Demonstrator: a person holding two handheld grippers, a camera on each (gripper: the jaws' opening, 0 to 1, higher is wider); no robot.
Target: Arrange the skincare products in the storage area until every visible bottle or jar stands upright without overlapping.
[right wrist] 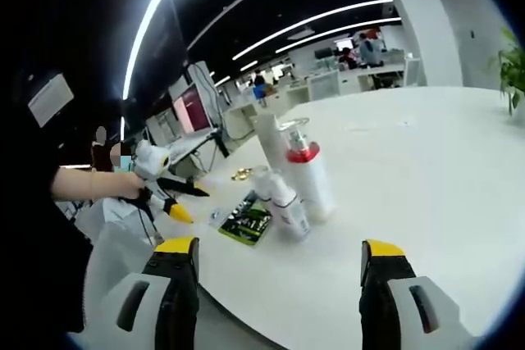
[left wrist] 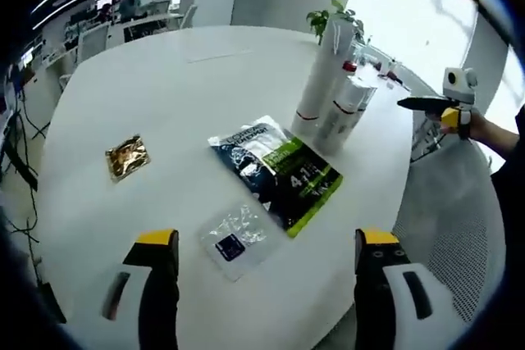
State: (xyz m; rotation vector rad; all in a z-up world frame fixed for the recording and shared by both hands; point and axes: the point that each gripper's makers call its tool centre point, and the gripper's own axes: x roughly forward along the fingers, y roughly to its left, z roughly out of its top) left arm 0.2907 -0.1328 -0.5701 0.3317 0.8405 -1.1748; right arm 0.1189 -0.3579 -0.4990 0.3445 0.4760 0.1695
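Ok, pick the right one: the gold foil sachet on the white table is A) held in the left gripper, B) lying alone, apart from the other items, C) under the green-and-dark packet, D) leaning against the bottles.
B: in the left gripper view the gold foil sachet lies flat on bare table, well clear of the green-and-dark packet and the bottles.

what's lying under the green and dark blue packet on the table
The green and dark blue packet lies flat on the white table, with bare tabletop showing around its edges. Whether anything thin sits beneath it cannot be seen. A small clear sachet lies beside it, apart.
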